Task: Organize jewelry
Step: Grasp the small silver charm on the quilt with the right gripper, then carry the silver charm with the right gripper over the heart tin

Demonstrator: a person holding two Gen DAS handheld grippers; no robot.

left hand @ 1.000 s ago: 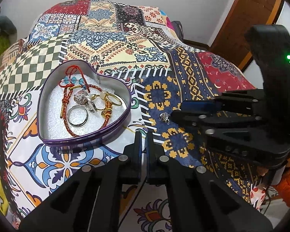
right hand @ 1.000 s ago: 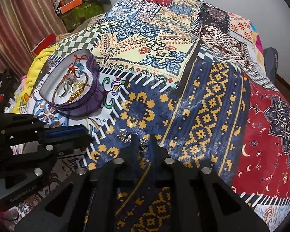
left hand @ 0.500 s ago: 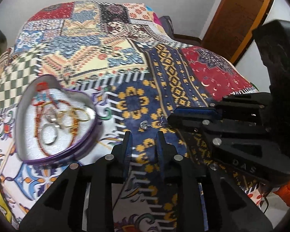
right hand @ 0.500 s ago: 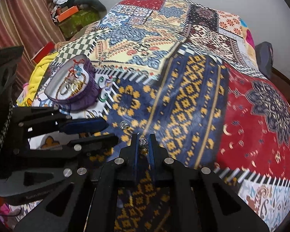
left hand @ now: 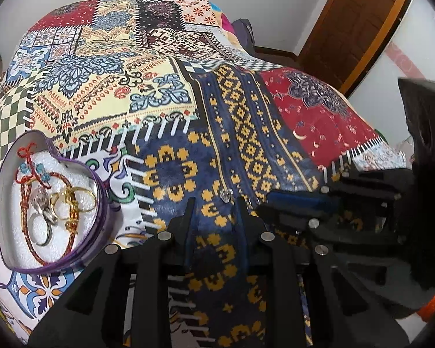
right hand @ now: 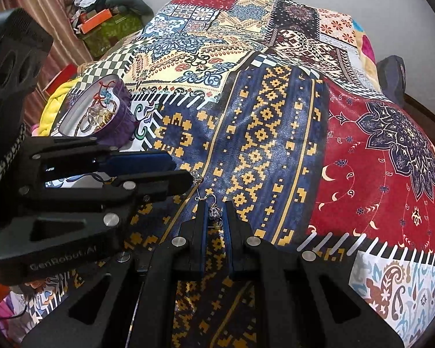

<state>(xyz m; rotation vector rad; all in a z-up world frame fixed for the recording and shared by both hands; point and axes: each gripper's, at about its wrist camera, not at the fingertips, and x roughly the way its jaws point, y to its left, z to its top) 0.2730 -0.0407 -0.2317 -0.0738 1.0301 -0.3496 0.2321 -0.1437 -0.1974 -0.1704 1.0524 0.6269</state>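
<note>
A purple heart-shaped tin (left hand: 101, 203) lies on the patchwork bedspread at the left, holding a red cord bracelet (left hand: 26, 203), gold rings (left hand: 78, 200) and silver rings (left hand: 40, 226); it also shows in the right wrist view (right hand: 121, 116). My left gripper (left hand: 216, 203) is open, its fingers either side of a small silver earring (left hand: 226, 195) on the blue-and-yellow patch. My right gripper (right hand: 214, 211) is shut on a second silver earring (right hand: 214, 213), just above the cloth. The two grippers nearly touch, the left gripper's fingers (right hand: 159, 182) crossing in front of the right.
The bedspread (right hand: 261, 133) covers a bed. A wooden door (left hand: 353, 29) stands at the far right. Clutter and a green box (right hand: 107, 29) sit by a curtain at the far left. A dark cushion (right hand: 394, 75) lies at the bed's far edge.
My left gripper opened wider and moved right and forward, so its fingers now flank the loose earring. My right gripper stayed shut on its earring and lifted slightly.
</note>
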